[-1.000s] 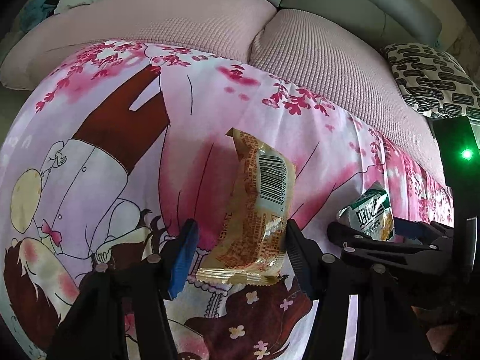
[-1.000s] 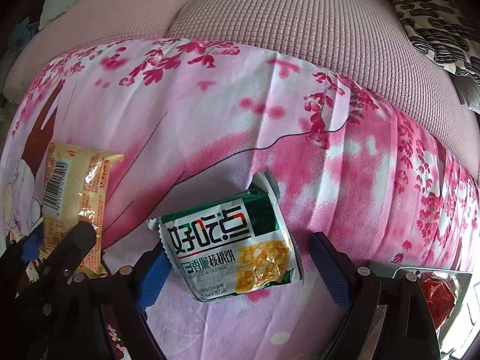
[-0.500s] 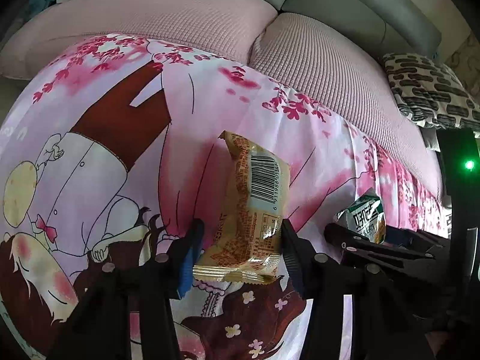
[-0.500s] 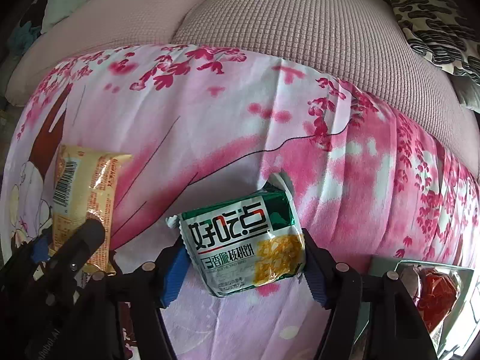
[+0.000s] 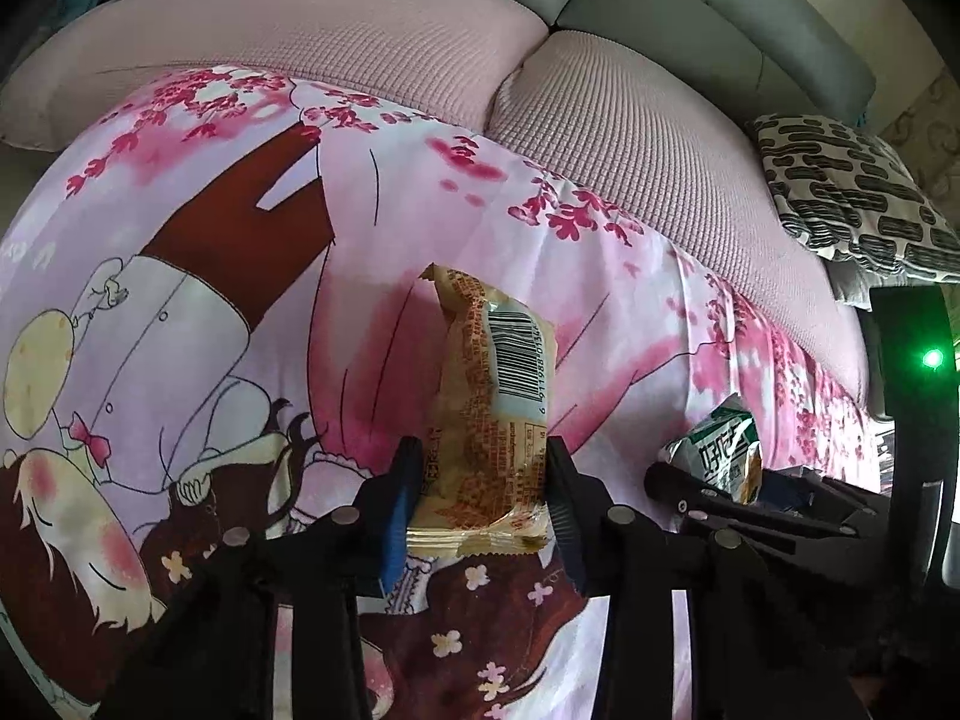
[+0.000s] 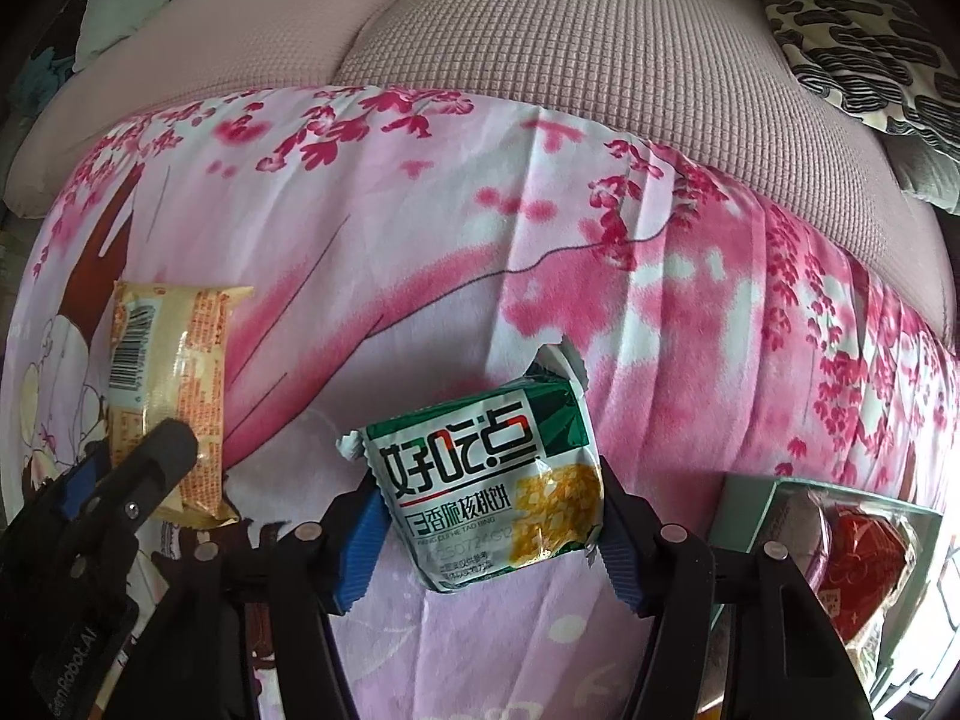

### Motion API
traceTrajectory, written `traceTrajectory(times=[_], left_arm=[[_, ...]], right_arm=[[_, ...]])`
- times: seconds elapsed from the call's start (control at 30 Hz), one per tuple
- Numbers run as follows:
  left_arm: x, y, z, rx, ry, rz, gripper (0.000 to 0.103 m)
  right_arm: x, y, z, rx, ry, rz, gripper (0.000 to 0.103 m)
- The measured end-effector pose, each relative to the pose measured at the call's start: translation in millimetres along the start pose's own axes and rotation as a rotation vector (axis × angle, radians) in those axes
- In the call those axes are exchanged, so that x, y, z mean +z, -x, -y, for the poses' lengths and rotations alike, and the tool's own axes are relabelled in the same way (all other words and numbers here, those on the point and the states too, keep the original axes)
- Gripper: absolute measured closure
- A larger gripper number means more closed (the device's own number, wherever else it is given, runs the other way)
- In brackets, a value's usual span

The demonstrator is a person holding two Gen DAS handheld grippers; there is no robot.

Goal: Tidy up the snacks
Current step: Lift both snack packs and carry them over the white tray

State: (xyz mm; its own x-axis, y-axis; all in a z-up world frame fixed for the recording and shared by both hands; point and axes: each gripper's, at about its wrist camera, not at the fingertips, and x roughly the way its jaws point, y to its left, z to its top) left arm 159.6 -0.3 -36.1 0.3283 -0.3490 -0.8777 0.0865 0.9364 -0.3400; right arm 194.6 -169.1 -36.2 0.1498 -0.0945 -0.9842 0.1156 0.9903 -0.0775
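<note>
Snacks lie on a pink cartoon-print cloth (image 6: 480, 252) spread over a pink sofa (image 6: 540, 48). At the left, a yellow snack packet (image 5: 489, 420) with a barcode sits lengthwise between the left gripper (image 5: 483, 492) fingers, whose jaws are closing, both pads pressing its near end. Just to its right, a green-and-white biscuit packet (image 6: 486, 480) sits between the right gripper (image 6: 489, 531) fingers, whose jaws are closing too, the pads touching its two sides. Near the right edge, a clear-windowed box (image 6: 840, 540) holds a red-wrapped item. Far right, a black-and-white patterned cushion (image 5: 852, 192) rests on the sofa.
</note>
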Motion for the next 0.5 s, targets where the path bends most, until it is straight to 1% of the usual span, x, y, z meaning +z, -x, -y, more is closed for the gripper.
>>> traceTrajectory(times=[0.1,0.2,0.23,0.37,0.5], left_arm=[[-1.5,3.3,-0.9,-0.026,0.009,-0.001,0.062],[-3.9,7.3,0.1,-0.032,0.007,0.002,0.063],[-4.6,8.9,-0.1,-0.037,0.009,0.001,0.063],[-7.2,16.1,0.9,-0.064,0.010,0.002,0.063],[-11.3,26.9,1.9,-0.063,0.004,0.008,0.063]], right_arm=[[-8.4,6.3,-0.5,-0.001,-0.001,-0.001,0.038],[-17.5,13.8,-1.6,-0.004,0.001,-0.002,0.038],[-20.5,16.4,-2.0,-0.002,0.013,-0.019,0.038],[-35.4,29.0,-1.6,-0.001,0.014,-0.015,0.038],[-52.2,45.4,-3.0,0.018,0.012,-0.004,0.038]])
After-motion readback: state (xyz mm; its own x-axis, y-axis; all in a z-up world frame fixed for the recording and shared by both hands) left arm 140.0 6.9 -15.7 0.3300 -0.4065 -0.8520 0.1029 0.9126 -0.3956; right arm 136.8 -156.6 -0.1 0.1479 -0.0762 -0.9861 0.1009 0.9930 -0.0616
